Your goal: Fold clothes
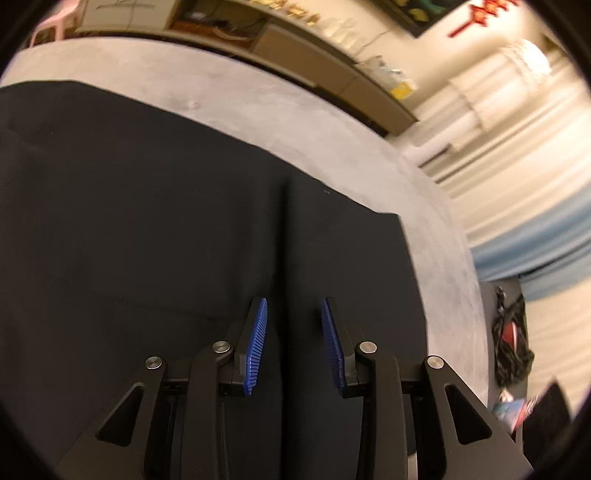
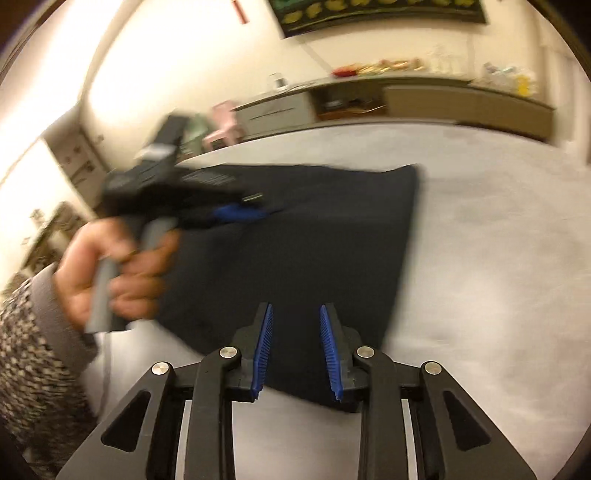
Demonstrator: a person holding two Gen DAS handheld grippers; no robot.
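Black garment (image 1: 166, 221) spread flat on the grey table surface (image 1: 258, 107), one lengthwise crease (image 1: 284, 236) running up its middle in the left wrist view. Left gripper (image 1: 293, 343) poised over the garment's near part, blue pads (image 1: 256, 347) parted, nothing between them, straddling the crease line. Same left gripper (image 2: 255, 212) seen from the right wrist view above the garment's (image 2: 295, 236) far left part, held by a bare hand (image 2: 110, 273) in a grey speckled sleeve (image 2: 33, 350); heavily blurred there, so contact with the cloth cannot be told. Right gripper (image 2: 295, 354) hanging over the garment's near corner, blue pads (image 2: 264, 354) spread apart, gripping nothing. Garment's right edge (image 2: 406, 251) straight, bare grey table (image 2: 480, 258) beyond it. Behind the table, a long low cabinet (image 2: 443, 103) along the wall, a dark poster (image 2: 369, 11) above it.
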